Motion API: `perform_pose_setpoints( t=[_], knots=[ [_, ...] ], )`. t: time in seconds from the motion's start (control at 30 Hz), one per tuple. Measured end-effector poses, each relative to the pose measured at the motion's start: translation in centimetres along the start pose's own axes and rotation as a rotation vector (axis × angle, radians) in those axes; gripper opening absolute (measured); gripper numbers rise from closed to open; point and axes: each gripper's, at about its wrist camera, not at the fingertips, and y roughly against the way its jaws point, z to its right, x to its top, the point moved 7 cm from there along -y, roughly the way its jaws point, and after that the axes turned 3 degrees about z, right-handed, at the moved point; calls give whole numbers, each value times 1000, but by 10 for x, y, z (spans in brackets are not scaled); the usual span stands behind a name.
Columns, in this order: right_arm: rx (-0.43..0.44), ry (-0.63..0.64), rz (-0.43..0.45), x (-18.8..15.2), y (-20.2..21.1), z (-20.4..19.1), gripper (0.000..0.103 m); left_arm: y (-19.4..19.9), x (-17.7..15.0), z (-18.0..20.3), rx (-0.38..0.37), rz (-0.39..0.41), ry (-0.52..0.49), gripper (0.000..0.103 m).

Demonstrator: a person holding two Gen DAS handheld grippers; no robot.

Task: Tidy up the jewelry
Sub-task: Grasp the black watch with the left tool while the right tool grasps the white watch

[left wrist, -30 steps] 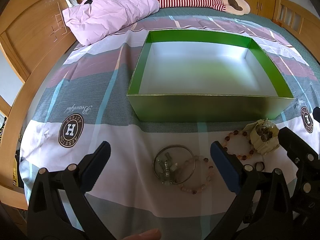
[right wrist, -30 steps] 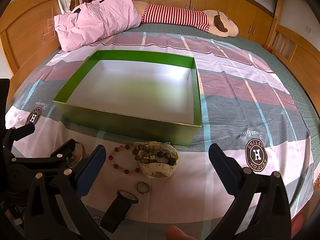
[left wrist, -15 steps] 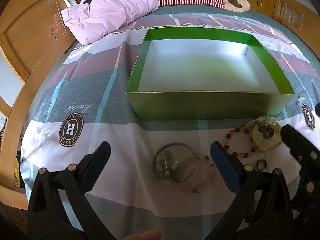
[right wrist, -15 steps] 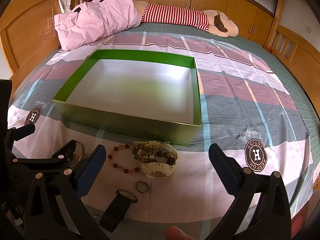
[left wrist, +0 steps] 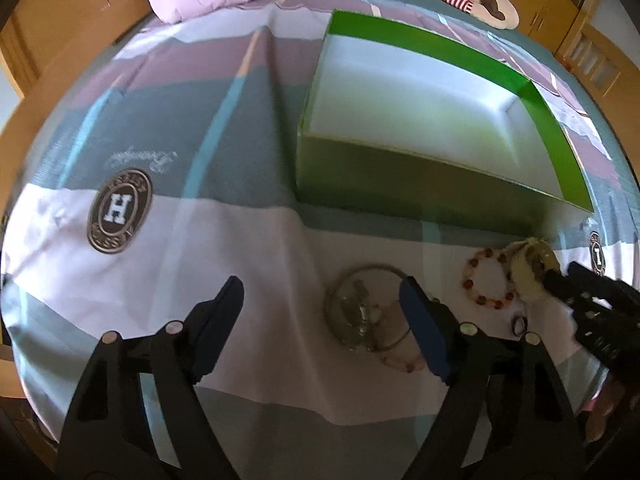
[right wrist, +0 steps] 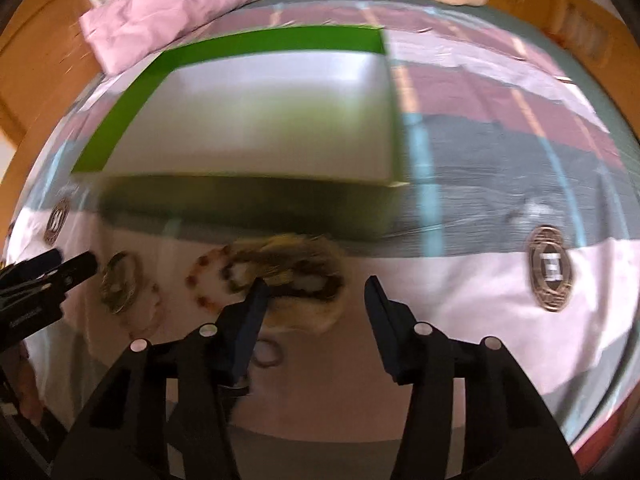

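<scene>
Right gripper (right wrist: 316, 296) points down at cream bundle wrapped with dark beads (right wrist: 296, 280) on striped bedsheet (right wrist: 480, 184). Bundle lies just ahead, long side running left to right, partly between jaws. Jaws closing, not pressing yet, though blur makes this hard to tell.

Left gripper (left wrist: 320, 304) closing too, nothing between jaws. Silver hoop with charm (left wrist: 364, 312) lies just right of its middle, near right finger.

Red bead bracelet (left wrist: 490, 278) and small ring (left wrist: 519, 323) between both grippers.

Big green cardboard box, white inside (left wrist: 420, 178), lies farther off, empty.
</scene>
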Motion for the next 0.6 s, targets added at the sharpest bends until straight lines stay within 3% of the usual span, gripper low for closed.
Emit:
perform_pose_setpoints(
  t=[0.13, 0.27, 0.37, 0.53, 0.57, 0.6],
  knots=[
    [-61, -36, 20, 4, 5, 16, 52, -3, 2, -11, 11, -6, 30, 82],
    [-179, -118, 37, 7, 15, 54, 52, -7, 4, -27, 9, -23, 81, 82],
    [-52, -208, 24, 6, 19, 62, 52, -10, 4, -30, -15, -42, 98, 83],
    [76, -215, -86, -10, 1, 40, 52, -12, 2, -19, -51, -55, 76, 83],
    [88, -207, -104, -14, -2, 37, 41, -12, 3, -16, -61, -56, 67, 83],
    [99, -193, -123, -17, -5, 31, 18, -12, 3, -14, -65, -55, 58, 83]
  ],
)
